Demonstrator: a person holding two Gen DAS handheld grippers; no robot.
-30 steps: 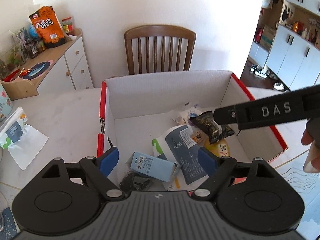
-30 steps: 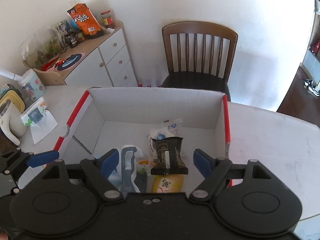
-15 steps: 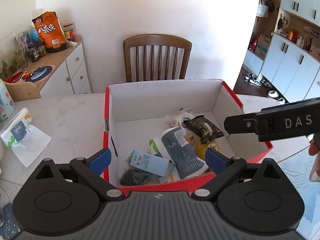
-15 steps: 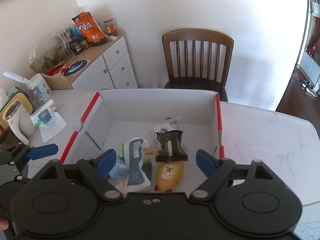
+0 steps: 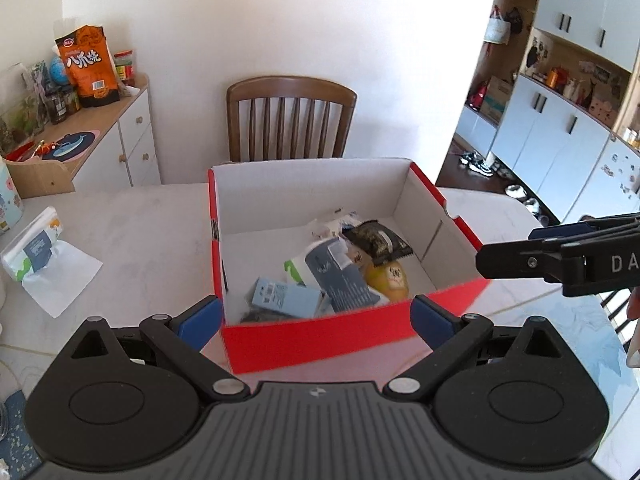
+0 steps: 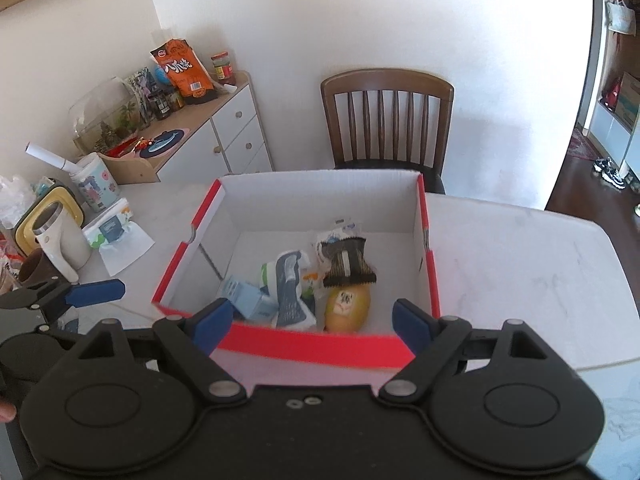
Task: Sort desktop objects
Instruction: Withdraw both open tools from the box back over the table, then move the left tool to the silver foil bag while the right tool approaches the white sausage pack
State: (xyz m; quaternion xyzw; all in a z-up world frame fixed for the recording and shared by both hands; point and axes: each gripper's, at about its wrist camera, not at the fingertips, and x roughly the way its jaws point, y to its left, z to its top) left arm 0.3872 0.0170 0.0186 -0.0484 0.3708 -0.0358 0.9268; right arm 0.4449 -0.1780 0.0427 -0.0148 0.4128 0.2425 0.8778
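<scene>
A red-and-white cardboard box (image 5: 320, 340) (image 6: 320, 346) stands on the white table. Inside lie a dark snack packet (image 5: 378, 242) (image 6: 350, 264), a yellow packet (image 5: 390, 280) (image 6: 346, 304), a blue-grey pouch (image 5: 336, 276) (image 6: 290, 284) and a small light-blue carton (image 5: 284, 296) (image 6: 246, 298). My left gripper (image 5: 316, 316) hangs open above the box's near wall, holding nothing. My right gripper (image 6: 312, 320) is open and empty over the same wall. Each shows in the other's view: the right gripper (image 5: 532, 248) beside the box's right corner, the left gripper (image 6: 96, 292) left of the box.
A tissue pack (image 5: 34, 252) lies on the table left of the box, near a white kettle (image 6: 60, 236) and a cup. Behind the table stand a wooden chair (image 5: 290, 120) and a white sideboard (image 5: 120, 136) with snacks. The table's edge (image 6: 600, 364) runs at right.
Both grippers have drawn back and up from inside the box, so its red near wall now shows between the fingers. The left jaws have widened. The packets lie still.
</scene>
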